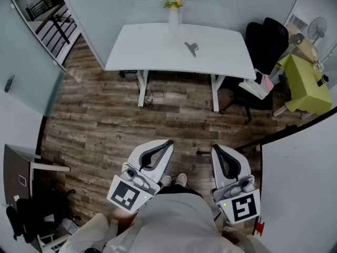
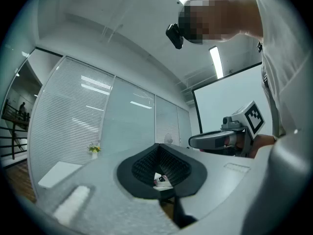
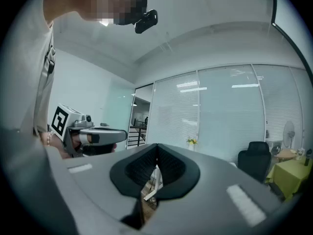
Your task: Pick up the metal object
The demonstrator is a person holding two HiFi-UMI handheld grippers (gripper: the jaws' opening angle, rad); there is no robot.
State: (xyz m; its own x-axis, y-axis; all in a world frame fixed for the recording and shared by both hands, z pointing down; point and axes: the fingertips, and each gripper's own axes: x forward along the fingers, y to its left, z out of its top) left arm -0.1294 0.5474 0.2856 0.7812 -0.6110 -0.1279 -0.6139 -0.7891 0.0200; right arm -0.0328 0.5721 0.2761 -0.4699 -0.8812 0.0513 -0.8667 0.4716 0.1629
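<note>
We see the metal object [image 1: 191,48] lying flat on the white desk [image 1: 137,49] at the far side of the room, a little right of the desk's middle and near the vase of yellow flowers [image 1: 173,12] at the back edge. It is well apart from both tools, with open wooden floor [image 1: 105,125] in between. We hold the left gripper [image 1: 169,143] and the right gripper [image 1: 215,148] close to the body. In each gripper's own view the two jaws are pressed together at the tips with nothing between them; only the room shows through the gap behind the tips. The object is small and grey at this range, with a wider end and a narrower tail, and we cannot tell exactly what it is. We judge it stiff, not fragile, and probably light, with a smooth surface that could slide on the bare desktop or slip between the pads. It lies low, so we would spread the jaws first, come down from above, and close across the narrower part where the pads can straddle it. As for writing, we can read none: the cubes on both grippers carry only black and white square markers, and no brand or label shows on the object, the desk or the black chair [image 1: 266,44].
</note>
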